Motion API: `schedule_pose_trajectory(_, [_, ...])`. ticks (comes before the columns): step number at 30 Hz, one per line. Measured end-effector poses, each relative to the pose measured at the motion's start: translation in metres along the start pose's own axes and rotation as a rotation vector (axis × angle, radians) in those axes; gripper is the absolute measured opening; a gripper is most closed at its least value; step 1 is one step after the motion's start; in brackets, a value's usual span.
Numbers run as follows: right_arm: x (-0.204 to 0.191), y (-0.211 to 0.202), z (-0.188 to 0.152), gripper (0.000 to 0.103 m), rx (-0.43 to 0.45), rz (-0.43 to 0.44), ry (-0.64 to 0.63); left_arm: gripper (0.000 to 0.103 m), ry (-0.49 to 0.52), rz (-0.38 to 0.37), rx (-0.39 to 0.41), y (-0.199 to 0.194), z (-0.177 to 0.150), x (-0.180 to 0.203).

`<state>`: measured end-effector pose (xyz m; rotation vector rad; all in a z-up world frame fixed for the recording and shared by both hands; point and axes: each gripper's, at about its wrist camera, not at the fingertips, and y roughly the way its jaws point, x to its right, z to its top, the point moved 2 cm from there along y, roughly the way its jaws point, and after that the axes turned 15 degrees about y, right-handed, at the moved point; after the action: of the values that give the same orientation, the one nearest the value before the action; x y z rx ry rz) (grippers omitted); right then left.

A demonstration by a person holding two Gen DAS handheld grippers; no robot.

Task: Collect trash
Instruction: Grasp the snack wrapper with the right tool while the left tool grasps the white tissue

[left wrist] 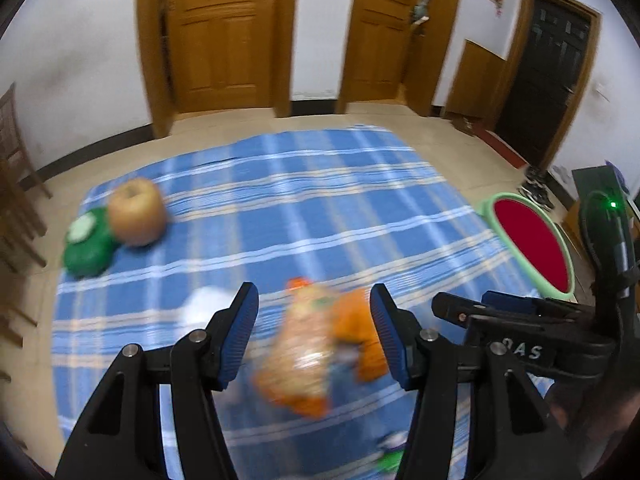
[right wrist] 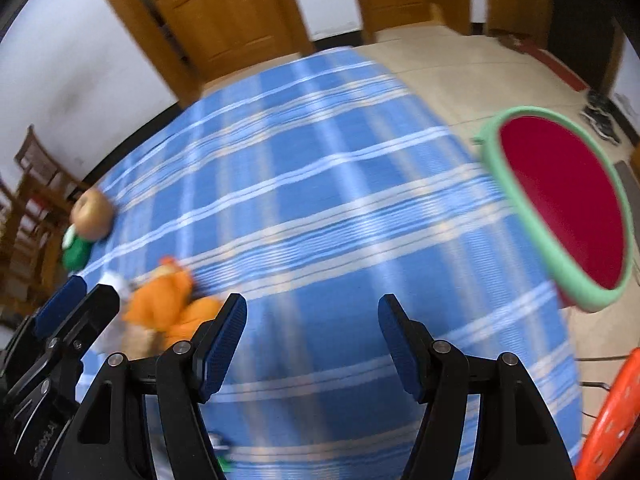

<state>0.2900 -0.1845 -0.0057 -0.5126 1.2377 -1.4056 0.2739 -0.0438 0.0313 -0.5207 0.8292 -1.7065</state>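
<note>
Blue plaid cloth (right wrist: 320,184) blurred; orange wrappers (left wrist: 316,356) indistinct.

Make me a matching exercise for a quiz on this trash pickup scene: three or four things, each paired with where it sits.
Things:
1. apple
2. orange wrapper
3. bin
4. green lid

Places:
a. off the cloth's right edge, on the floor
b. below the left hand-held gripper, between its open fingers in the view
c. far left of the cloth, touching the apple
d. far left of the cloth, beside the green lid

Pairs: 1-d, 2-b, 3-a, 4-c
</note>
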Motion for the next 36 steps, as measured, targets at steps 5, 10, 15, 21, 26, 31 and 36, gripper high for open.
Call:
schedule_pose_trajectory(5, [-0.041,0.011,-0.019,0.070,-0.039,0.031,-0.047,0.058,-0.051,0.035,-0.013,-0.010,-0.023,-0.046])
schedule_pose_trajectory(10, [-0.062,0.023,-0.031,0.070,-0.050,-0.025,-0.071,0.058,-0.096,0.011,-0.031,-0.007,-0.040,-0.069])
schedule_pose_trajectory(15, [-0.058,0.034,-0.032,0.040,-0.075,-0.040,-0.010,0.057,-0.105,-0.052,-0.046,0.007,-0.043,-0.066])
schedule_pose_trajectory(21, [-0.056,0.021,-0.025,0.023,-0.042,0.016,0.001,0.023,-0.151,-0.130,-0.059,0.027,-0.048,-0.064])
schedule_pose_trajectory(26, [-0.061,0.013,-0.020,0.023,-0.043,0.044,-0.015,0.011,-0.126,-0.129,-0.048,0.023,-0.046,-0.058])
schedule_pose_trajectory(31, [-0.065,0.013,-0.022,0.029,-0.062,0.059,-0.038,0.011,-0.119,-0.117,-0.028,0.014,-0.046,-0.055])
schedule_pose_trajectory(36, [-0.064,0.019,-0.025,0.023,-0.087,0.107,-0.036,0.011,-0.117,-0.112,-0.021,0.006,-0.048,-0.052])
